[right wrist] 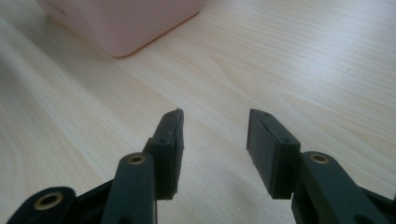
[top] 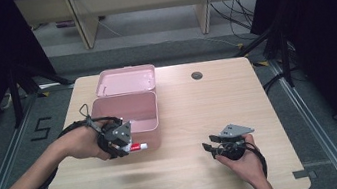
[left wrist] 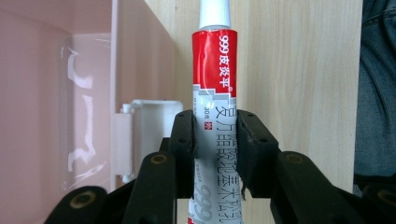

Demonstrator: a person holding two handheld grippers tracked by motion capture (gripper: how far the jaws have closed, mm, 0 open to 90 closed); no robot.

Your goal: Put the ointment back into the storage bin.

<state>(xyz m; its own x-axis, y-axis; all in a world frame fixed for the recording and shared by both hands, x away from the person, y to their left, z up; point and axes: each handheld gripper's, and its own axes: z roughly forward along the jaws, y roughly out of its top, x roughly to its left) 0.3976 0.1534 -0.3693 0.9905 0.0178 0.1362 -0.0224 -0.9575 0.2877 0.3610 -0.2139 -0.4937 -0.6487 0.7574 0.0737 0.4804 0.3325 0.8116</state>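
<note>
**Left gripper pinches an ointment tube beside the pink box**

The left gripper [left wrist: 215, 140] has its two black jaws pressed against the sides of a red, grey and white tube [left wrist: 215, 88], clamping it around the grey printed part. The tube's white cap points away from the jaws. In the high view the left gripper [top: 122, 143] sits at the near right corner of the open pink box [top: 109, 114], with the tube [top: 138, 147] lying level and its cap end pointing right, just beside the box's near wall. The box's white latch [left wrist: 140, 121] shows just left of the jaws. The pink lid [top: 126, 79] stands open at the far side.

The right gripper [right wrist: 215, 135] has its jaws spread apart with nothing between them, low over the bare wooden table [right wrist: 299, 60]. In the high view it [top: 214, 145] is at the near right, well apart from the box.
</note>
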